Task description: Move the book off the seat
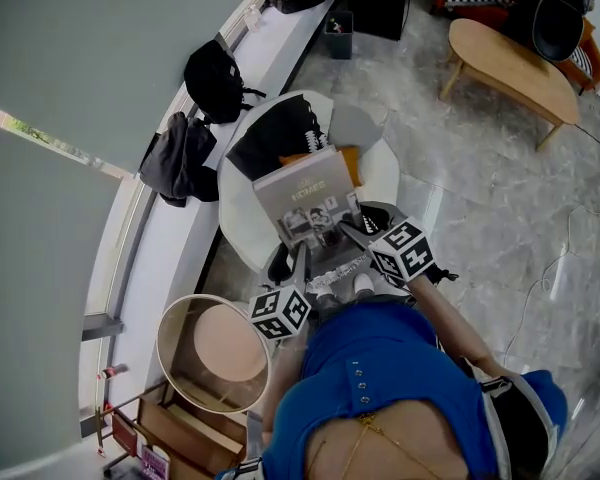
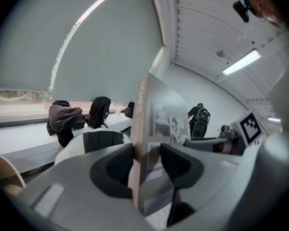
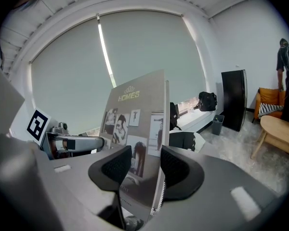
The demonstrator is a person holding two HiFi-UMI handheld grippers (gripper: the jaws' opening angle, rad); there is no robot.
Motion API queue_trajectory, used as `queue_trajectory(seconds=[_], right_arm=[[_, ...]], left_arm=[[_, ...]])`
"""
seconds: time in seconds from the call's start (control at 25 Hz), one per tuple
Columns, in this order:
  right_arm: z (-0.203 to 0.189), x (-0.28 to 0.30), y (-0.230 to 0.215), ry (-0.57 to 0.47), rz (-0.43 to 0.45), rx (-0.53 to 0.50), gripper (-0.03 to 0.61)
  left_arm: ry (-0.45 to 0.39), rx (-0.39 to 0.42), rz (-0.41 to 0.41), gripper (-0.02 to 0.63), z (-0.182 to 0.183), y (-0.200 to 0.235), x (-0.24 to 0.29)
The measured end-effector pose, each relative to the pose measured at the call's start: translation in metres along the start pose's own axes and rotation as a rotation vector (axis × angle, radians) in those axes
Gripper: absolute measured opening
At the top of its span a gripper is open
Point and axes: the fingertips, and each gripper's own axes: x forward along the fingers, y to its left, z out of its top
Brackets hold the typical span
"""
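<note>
Between the left fingers [image 2: 113, 170], in the left gripper view, the book [image 2: 154, 114] stands upright, clamped at its spine. The bite looks shallow, so the book could pivot or slip if the hands drift apart.

Right gripper view: the right fingers [image 3: 179, 170] clamp the opposite, open edge, where the pages may flex.

Head view: the book is held ahead of both sets of fingers, over the seat [image 1: 238, 223]. Clothes [image 1: 275, 133] lie beyond it. A stool [image 1: 215, 348] stands left of the left fingers. Bare floor [image 1: 480, 198] right of the right fingers gives the most room.
</note>
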Motion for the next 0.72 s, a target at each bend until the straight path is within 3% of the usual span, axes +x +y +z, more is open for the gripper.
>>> queue_trajectory(seconds=[0.72], right_arm=[[0.007,-0.015,0.004,-0.034,0.017,-0.025,0.176]], left_arm=[[-0.042,0.023,0.013,0.166,0.006,-0.014,-0.012]])
